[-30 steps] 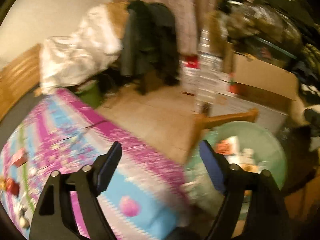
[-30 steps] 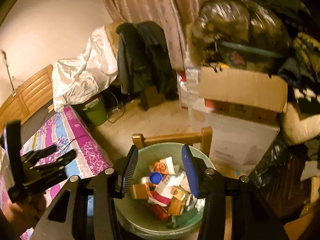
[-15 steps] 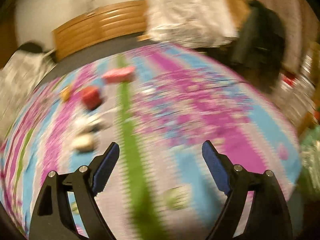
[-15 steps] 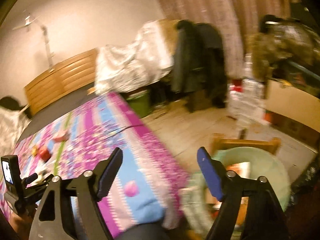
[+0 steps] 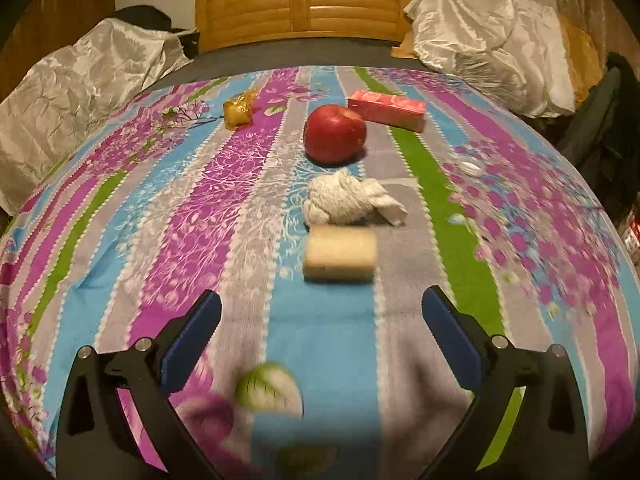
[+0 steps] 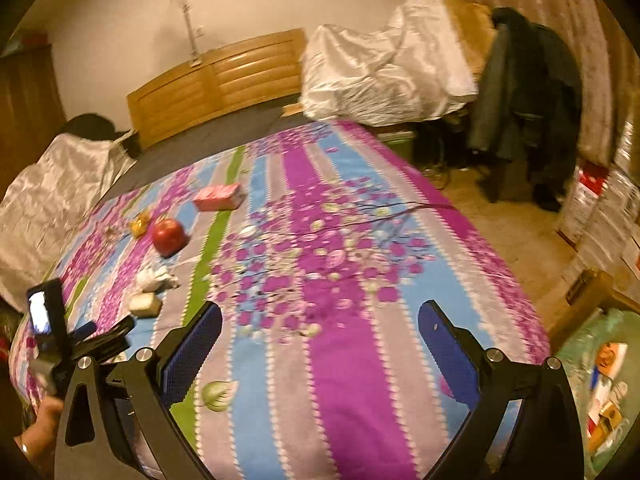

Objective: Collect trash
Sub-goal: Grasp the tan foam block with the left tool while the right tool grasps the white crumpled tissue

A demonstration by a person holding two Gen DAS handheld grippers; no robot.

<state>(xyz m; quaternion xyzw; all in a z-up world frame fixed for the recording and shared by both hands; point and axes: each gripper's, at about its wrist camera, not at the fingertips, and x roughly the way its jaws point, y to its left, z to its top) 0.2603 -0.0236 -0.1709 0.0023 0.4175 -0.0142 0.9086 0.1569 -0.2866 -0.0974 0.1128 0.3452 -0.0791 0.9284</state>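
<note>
On the striped bedspread (image 5: pixel 192 208) lie a beige block (image 5: pixel 340 254), a crumpled white tissue (image 5: pixel 348 198), a red apple (image 5: pixel 334 134), a pink carton (image 5: pixel 386 110) and a gold wrapper (image 5: pixel 238 110). My left gripper (image 5: pixel 320 320) hovers just short of the beige block, its jaws opening wide with nothing between them. My right gripper (image 6: pixel 320 328) hangs over the bed's right half, jaws also opening and empty. In the right wrist view the apple (image 6: pixel 168 236), tissue (image 6: pixel 156 278), block (image 6: pixel 145 304) and left gripper (image 6: pixel 96 338) sit at far left.
A green trash bin (image 6: pixel 604 384) with several wrappers stands at the bed's lower right, beside a wooden chair (image 6: pixel 592 284). Silver-covered bundles (image 5: pixel 480 40) flank the wooden headboard (image 5: pixel 304 8). A dark coat (image 6: pixel 524 92) hangs past the bed; stacked boxes (image 6: pixel 604 208) line the right wall.
Both grippers swung left from the trash bin toward the bed, and both jaws spread wider. The left gripper now faces the items on the bedspread.
</note>
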